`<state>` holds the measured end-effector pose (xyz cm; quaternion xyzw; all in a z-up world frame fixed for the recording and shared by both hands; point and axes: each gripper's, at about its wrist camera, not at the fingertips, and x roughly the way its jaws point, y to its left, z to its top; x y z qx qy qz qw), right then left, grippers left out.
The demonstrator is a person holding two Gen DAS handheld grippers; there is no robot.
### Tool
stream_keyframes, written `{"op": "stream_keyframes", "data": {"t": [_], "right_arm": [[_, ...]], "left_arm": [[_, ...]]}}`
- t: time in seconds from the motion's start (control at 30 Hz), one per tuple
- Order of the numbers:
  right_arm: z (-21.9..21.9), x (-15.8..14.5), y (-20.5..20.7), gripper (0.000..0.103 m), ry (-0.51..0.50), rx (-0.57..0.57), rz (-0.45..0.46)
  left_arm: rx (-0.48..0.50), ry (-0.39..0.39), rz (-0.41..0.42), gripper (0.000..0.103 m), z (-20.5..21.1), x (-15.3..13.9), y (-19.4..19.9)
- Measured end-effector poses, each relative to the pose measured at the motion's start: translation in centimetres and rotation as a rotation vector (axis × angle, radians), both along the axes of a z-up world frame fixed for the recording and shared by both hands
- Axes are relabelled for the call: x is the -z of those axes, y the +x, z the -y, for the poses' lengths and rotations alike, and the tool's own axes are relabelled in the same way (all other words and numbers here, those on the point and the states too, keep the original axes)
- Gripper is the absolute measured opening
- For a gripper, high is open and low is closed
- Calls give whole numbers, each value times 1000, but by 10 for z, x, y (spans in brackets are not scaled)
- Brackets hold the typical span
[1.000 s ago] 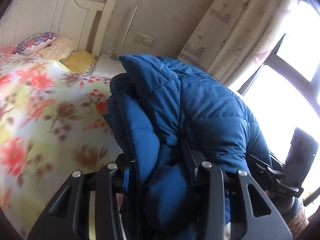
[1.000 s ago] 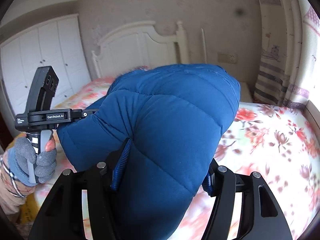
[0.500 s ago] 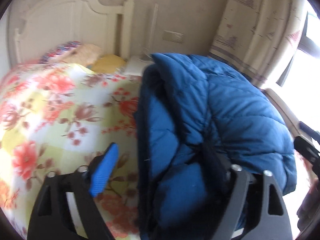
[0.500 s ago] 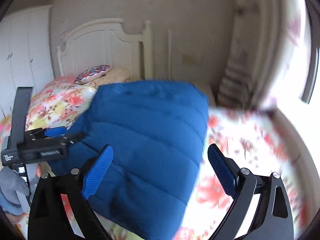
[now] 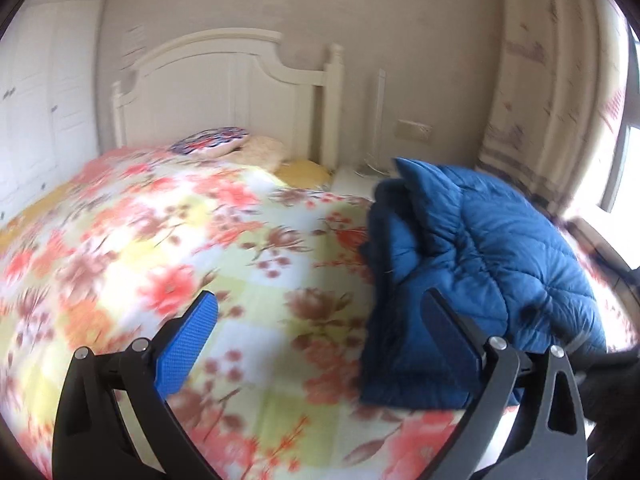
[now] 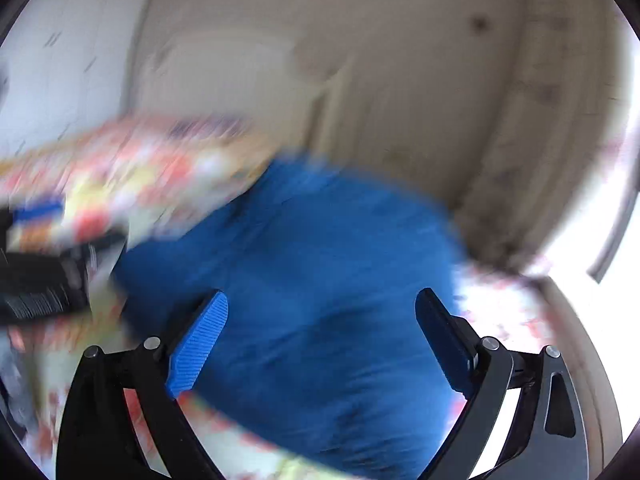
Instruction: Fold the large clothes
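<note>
A folded blue padded jacket lies on the floral bedspread at the right side of the bed. My left gripper is open and empty, just left of the jacket, with its right finger in front of the jacket's edge. In the blurred right wrist view the jacket fills the middle. My right gripper is open and empty, its fingers apart over the jacket. The left gripper's black body shows at the left of that view.
A white headboard and pillows stand at the bed's far end. White wardrobe doors are at the left. A curtain and bright window are at the right. A wall socket is beside the bed.
Both grippers opened and let go of the jacket. It dropped onto the bedspread. Both grippers have pulled back, the left one swinging left; the right view is blurred by motion.
</note>
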<state>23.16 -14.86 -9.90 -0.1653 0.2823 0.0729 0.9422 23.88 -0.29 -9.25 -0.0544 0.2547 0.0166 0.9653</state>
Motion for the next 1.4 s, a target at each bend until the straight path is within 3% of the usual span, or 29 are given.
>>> {"op": "stream_keyframes", "data": {"t": [0.07,0.2,0.43,0.57,0.7,0.9,1.4], "right_arm": [[-3,15,5,94,-25,-13,-20],[11,-10,-6,90,48,6,-49],[39,-94,-99,98,195,38,178],[43,-124,-149,98,167,79,312],[55,-124,-176,98,164,155,351],[89,-121,-176,98,333,249,291],[75,-117,-182,98,298,223,308]], "left_arm": [[-6,-11,-30,101,-10,3,-7],[-4,47,-38,101,-19,-2,-25],[-17,81,45,101,-17,-52,-73],[-36,127,115,101,0,-81,-102],[14,192,133,101,24,-91,-127],[121,212,91,101,54,-85,-142],[106,180,99,101,49,-90,-144]]}}
